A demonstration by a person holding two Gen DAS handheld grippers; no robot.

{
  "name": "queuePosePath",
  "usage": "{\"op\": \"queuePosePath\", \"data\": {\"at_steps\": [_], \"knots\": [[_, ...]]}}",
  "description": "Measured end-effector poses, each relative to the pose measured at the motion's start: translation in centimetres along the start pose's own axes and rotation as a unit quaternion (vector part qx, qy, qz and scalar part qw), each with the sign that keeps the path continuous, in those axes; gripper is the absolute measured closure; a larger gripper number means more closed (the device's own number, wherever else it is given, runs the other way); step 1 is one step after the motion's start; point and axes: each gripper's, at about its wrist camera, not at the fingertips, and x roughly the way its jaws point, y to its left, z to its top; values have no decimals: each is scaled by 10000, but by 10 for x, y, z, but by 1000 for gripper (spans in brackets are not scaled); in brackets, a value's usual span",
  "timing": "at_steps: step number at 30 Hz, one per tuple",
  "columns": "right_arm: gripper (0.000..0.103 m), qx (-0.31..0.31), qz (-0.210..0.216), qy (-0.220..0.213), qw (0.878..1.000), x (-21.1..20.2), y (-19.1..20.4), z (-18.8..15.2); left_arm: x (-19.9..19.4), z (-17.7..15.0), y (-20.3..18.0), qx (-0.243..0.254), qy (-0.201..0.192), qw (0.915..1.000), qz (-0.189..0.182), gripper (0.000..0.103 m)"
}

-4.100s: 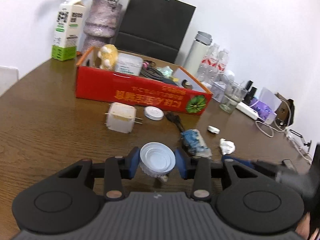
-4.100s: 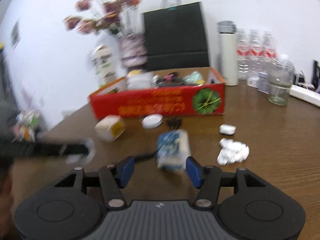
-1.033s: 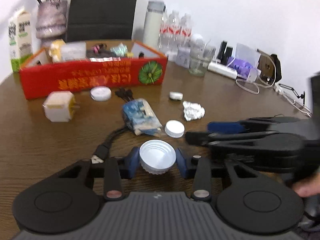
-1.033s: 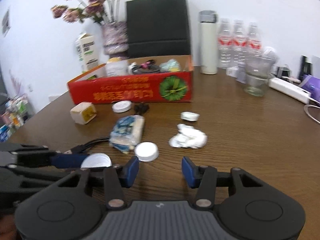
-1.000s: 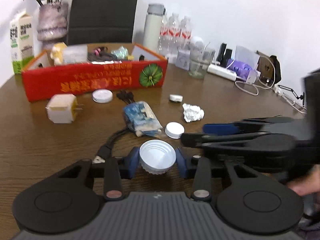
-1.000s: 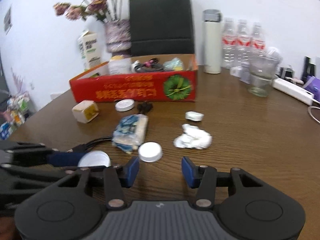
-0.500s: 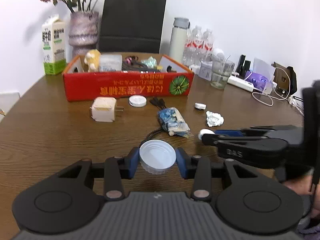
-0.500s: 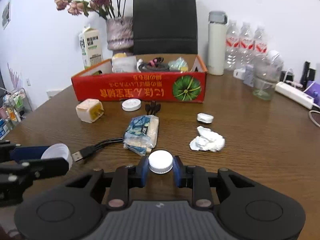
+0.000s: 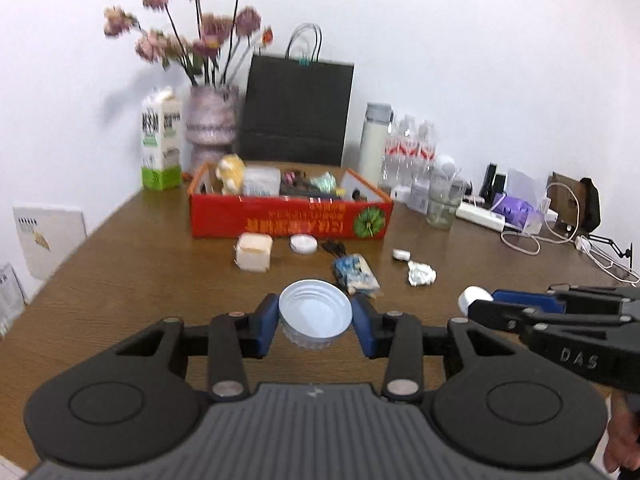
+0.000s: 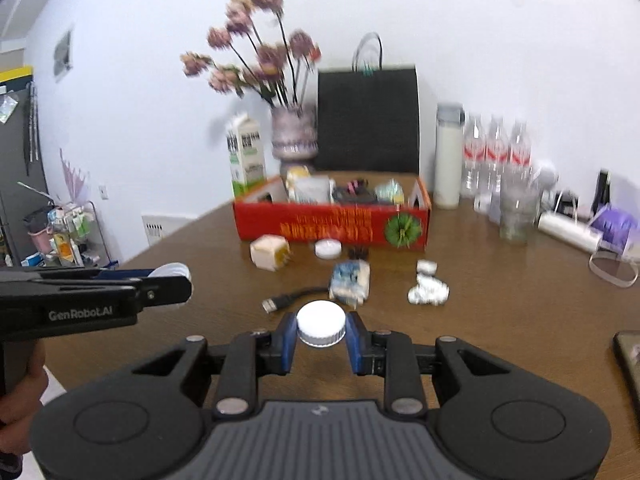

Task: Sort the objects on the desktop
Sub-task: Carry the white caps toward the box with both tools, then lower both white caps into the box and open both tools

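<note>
My left gripper (image 9: 315, 322) is shut on a wide white jar lid (image 9: 315, 312), open side up, held above the table. My right gripper (image 10: 321, 336) is shut on a small white bottle cap (image 10: 321, 327), also lifted; it shows at the right of the left wrist view (image 9: 472, 298). The red cardboard box (image 9: 290, 222) (image 10: 332, 226) stands behind, holding several items. On the table in front of it lie a white charger block (image 9: 254, 253), a small white lid (image 9: 303, 243), a blue snack packet (image 9: 355, 274), a crumpled paper (image 9: 421, 274) and a USB cable (image 10: 280, 300).
A milk carton (image 9: 159, 144), flower vase (image 9: 211, 128), black paper bag (image 9: 298, 108), thermos (image 9: 375, 142), water bottles (image 9: 408, 150) and a glass (image 9: 440, 206) stand at the back. A power strip and cables (image 9: 520, 228) lie at the right. A phone (image 10: 630, 364) lies near the right edge.
My right gripper closed on the small white cap and lifted it off the table. Both grippers have risen and pulled back, so the table objects look farther away.
</note>
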Motion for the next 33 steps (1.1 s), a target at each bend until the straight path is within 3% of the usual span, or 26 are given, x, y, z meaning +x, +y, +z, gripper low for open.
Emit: {"op": "queuePosePath", "data": {"at_steps": [6, 11, 22, 28, 33], "knots": [[78, -49, -210, -433, 9988, -1, -6, 33, -3, 25, 4, 9, -419, 9987, 281, 62], [78, -152, -229, -668, 9974, 20, -16, 63, 14, 53, 14, 30, -730, 9972, 156, 62], [78, 265, -98, -285, 9992, 164, -46, 126, 164, 108, 42, -30, -178, 9992, 359, 62], [78, 526, 46, 323, 9981, 246, -61, 155, 240, 141, 56, -266, 276, 9989, 282, 62], [78, 763, 269, 914, 9925, 306, -64, 172, 299, 152, 66, -284, 967, 9946, 238, 62]]}}
